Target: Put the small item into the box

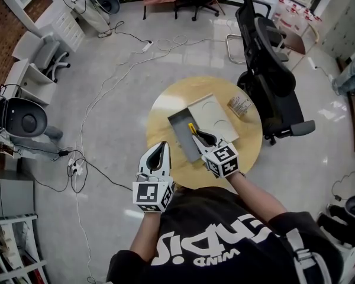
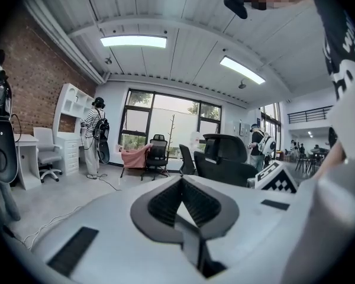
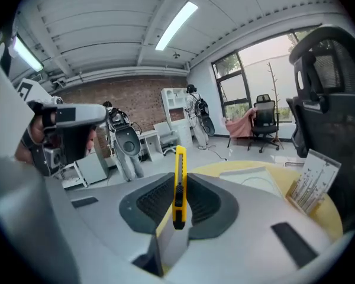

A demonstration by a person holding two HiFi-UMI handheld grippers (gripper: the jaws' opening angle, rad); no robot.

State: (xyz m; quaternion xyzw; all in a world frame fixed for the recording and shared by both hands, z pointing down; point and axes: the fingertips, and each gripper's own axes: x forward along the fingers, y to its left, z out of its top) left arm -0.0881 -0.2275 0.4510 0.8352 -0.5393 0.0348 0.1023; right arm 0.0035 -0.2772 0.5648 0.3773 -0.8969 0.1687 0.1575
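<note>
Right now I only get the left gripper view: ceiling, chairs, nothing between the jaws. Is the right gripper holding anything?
Observer: Yes. The right gripper is shut on a yellow plastic utility knife.
Operator: Over what?
Observer: A grey rectangular box on the round wooden table; the knife hangs above the box's right side.
Operator: Is it open?
Observer: Yes. Its cream flat lid lies open to its right.

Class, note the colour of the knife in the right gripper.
The knife is yellow with a black slider, clearest in the right gripper view.
</note>
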